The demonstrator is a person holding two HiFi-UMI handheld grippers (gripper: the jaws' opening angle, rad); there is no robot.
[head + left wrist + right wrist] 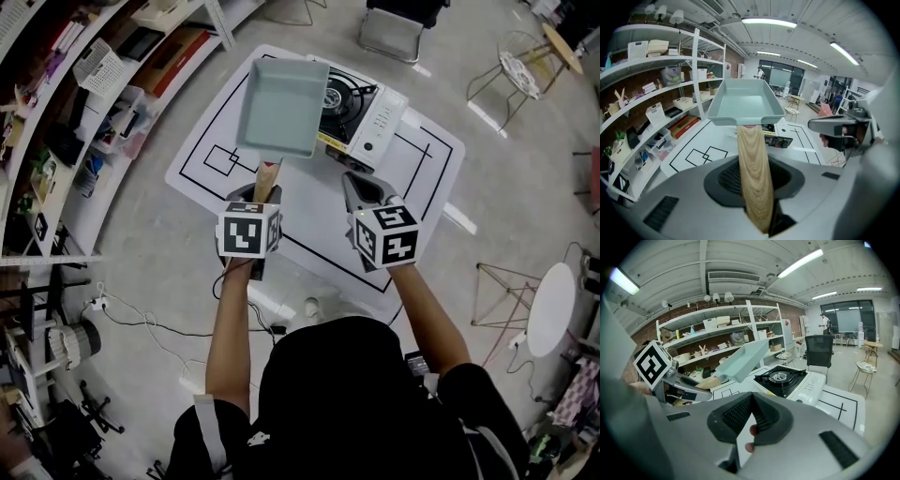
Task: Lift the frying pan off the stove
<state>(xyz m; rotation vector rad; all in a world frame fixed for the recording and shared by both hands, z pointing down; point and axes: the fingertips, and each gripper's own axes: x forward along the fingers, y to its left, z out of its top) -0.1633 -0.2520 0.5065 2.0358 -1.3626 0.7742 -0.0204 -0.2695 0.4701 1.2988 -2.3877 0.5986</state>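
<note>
Teal-grey and square, the frying pan (281, 105) is hanging in the air above the white mat (309, 225) in the head view, its right edge overlapping the portable stove (370, 117). The left gripper (265, 184) is clamping its wooden handle (267, 169), and the right gripper (354, 180) is pointing towards the stove. In the left gripper view, the jaws are pinching the handle's end, and a yellow strip (768, 133) on the stove's front is showing print too small to read. In the right gripper view, the jaws are meeting on nothing, with the pan tilting clear to the left of the burner (780, 377).
</note>
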